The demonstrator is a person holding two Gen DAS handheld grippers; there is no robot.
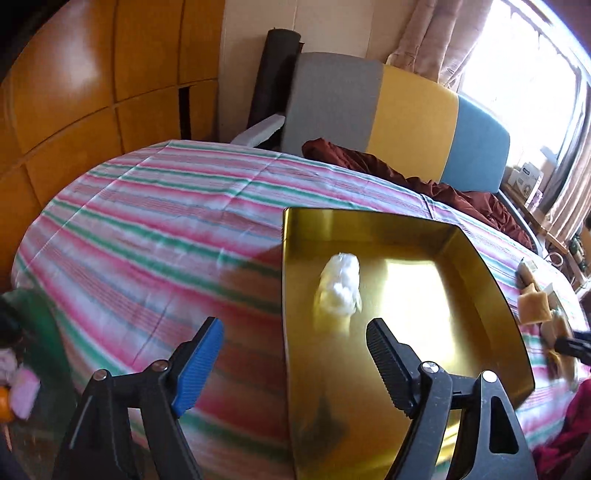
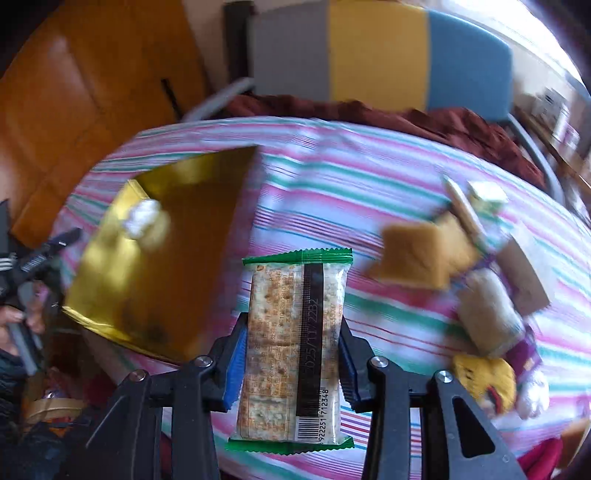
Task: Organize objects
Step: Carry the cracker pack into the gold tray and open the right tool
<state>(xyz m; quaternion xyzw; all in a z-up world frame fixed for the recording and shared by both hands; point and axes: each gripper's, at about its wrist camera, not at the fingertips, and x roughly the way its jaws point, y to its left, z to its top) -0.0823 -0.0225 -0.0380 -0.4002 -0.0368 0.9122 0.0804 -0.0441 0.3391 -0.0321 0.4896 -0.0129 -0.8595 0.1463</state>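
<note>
Right gripper [image 2: 291, 354] pinches a light, brittle cracker packet [image 2: 293, 347] mid-length; left gripper [image 1: 295, 354] gapes empty above gold tray [image 1: 491, 295].

A striped bedsheet [image 1: 155, 221] covers the bed. Behind it stands a headboard [image 1: 406, 110] with grey, yellow and blue panels, with a dark red blanket [image 1: 424, 177] crumpled before it. Wooden cabinets [image 1: 92, 74] are at left, curtains [image 1: 436, 33] by the window.

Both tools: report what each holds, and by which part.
The right tool grips the cracker packet across its long sides, around the middle. The left tool is open and holds nothing.
</note>
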